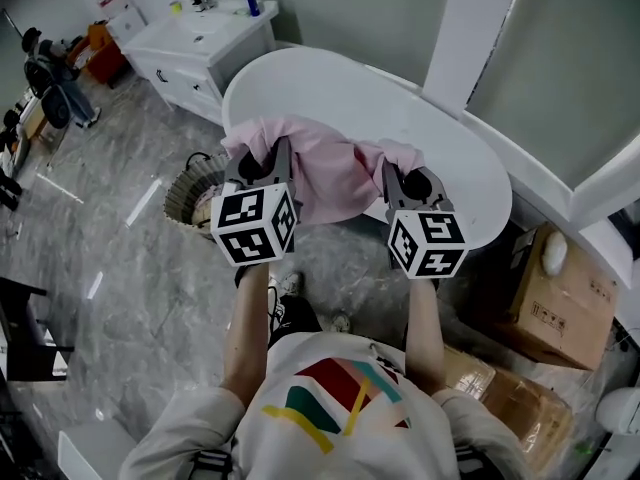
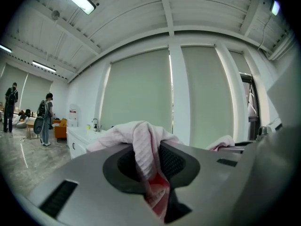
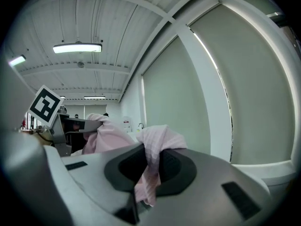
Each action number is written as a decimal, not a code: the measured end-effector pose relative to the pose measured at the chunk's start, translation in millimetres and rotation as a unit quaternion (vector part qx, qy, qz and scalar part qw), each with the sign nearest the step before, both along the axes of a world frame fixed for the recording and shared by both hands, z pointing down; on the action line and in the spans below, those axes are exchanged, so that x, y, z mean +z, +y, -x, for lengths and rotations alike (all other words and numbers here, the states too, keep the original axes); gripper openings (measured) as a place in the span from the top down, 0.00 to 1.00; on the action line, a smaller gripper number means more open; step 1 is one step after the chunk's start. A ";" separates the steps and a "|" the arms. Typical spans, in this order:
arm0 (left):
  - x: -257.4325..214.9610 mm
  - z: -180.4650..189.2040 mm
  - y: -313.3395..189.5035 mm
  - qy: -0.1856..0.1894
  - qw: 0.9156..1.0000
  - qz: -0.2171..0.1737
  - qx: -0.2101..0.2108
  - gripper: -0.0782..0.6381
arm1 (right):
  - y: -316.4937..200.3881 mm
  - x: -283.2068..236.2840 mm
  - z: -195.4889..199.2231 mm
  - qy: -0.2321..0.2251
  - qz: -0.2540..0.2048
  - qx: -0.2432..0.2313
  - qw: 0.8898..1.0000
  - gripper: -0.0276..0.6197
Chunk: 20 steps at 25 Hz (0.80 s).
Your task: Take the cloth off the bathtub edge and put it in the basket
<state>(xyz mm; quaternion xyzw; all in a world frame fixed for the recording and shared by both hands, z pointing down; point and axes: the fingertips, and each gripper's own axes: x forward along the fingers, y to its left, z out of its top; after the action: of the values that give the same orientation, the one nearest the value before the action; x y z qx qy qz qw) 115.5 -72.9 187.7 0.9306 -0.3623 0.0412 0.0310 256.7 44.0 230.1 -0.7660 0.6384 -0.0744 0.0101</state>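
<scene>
Beside the bathtub, only the head view shows the basket.

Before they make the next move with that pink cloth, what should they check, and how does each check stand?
1. Grip of left claw on cloth: ok, pinched.
2. Grip of right claw on cloth: ok, pinched.
3. Cloth clear of tub edge: cannot tell; it hangs over the rim.
4. Basket in sight: ok, on the floor beside the tub.
5. Room in basket: cannot tell; the left claw partly hides it.
</scene>
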 end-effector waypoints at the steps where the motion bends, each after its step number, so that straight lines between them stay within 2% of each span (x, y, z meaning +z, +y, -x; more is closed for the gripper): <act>1: 2.1 3.3 -0.4 -0.003 1.000 0.002 -0.004 0.77 | -1.5 1.2 3.1 -0.002 0.001 -0.007 1.000 0.88; 7: 11.8 24.0 -15.0 -0.003 0.999 0.009 -0.033 0.77 | -22.9 3.1 25.0 -0.004 0.000 -0.052 0.999 0.88; 20: 9.4 69.6 -52.4 0.011 0.996 0.003 -0.083 0.77 | -70.8 1.6 59.6 0.003 -0.004 -0.098 0.995 0.88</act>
<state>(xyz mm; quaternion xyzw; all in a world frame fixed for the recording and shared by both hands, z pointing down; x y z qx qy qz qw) 45.9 -125.3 197.1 0.8976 -0.4378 0.0295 0.0409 197.2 -26.9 231.6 -0.6997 0.7110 -0.0699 0.0042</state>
